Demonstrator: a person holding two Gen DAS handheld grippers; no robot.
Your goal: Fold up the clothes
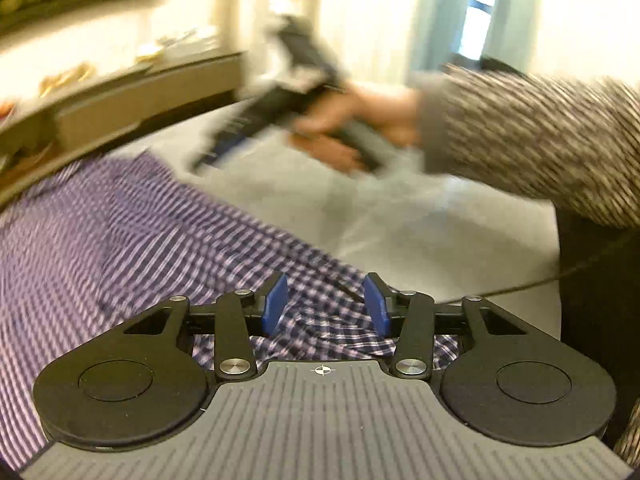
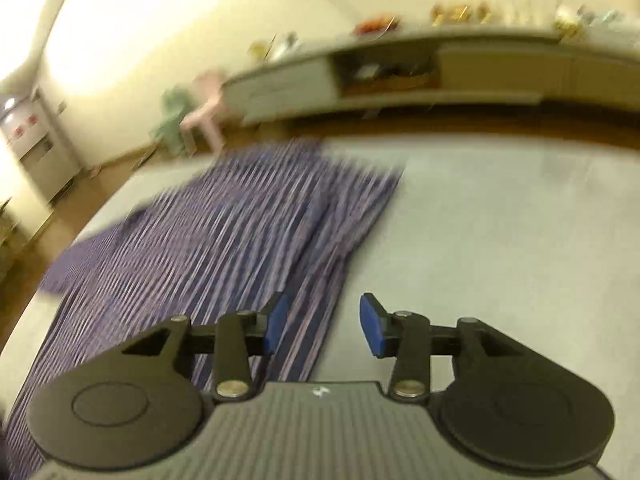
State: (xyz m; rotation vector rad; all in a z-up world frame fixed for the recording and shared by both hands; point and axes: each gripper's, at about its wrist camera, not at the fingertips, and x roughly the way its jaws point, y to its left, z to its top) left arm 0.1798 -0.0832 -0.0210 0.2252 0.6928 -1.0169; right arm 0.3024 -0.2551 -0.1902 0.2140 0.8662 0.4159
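Note:
A purple and white checked shirt (image 1: 132, 240) lies spread on a pale grey surface (image 1: 420, 232). My left gripper (image 1: 326, 306) is open just above the shirt's near edge, with nothing between its blue pads. In the left wrist view the right gripper (image 1: 208, 152) shows blurred, held in a hand above the grey surface beyond the shirt. In the right wrist view the shirt (image 2: 224, 232) lies flat to the left. My right gripper (image 2: 322, 324) is open and empty above the shirt's right edge.
A long low cabinet (image 2: 460, 76) with small items on top runs along the far wall. A pink and a green child's chair (image 2: 200, 116) stand at its left. The person's patterned sleeve (image 1: 540, 140) crosses the left wrist view. Curtains (image 1: 440, 12) hang behind.

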